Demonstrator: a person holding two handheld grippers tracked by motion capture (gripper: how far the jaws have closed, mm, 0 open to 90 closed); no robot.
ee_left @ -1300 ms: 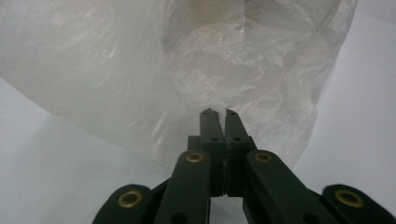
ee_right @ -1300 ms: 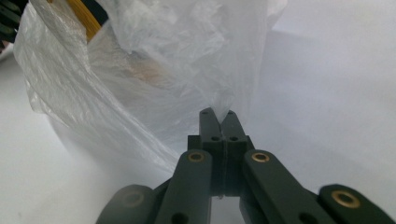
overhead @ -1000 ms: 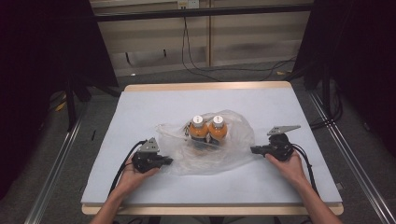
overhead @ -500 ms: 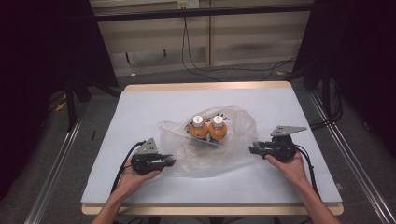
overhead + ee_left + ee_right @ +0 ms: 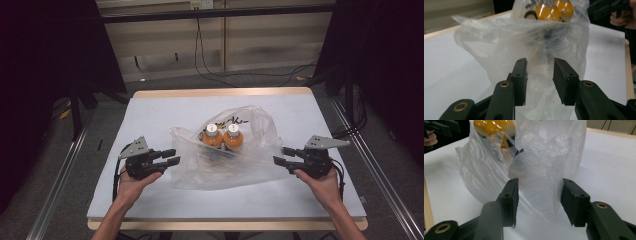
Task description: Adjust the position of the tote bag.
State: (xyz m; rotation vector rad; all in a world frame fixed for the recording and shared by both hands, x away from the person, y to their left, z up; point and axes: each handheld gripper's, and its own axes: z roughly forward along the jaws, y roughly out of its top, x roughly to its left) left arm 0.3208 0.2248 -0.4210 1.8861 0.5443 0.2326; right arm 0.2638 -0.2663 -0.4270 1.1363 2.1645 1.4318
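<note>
From the high view, the clear plastic bag (image 5: pixel 225 155) lies in the middle of the white table (image 5: pixel 150 107), with two orange bottles (image 5: pixel 222 136) inside. The left gripper (image 5: pixel 170 157) and right gripper (image 5: pixel 280 156) flank it.

In the left gripper view, its jaws have just been opening; film lies between the pads, unpinched.

In the right gripper view it is the same, probably to release the bag.

Both forearms reach in from below. The left tool (image 5: pixel 171 157) and right tool (image 5: pixel 279 155) point inward toward each other, their jaws parted, having just been opening.
</note>
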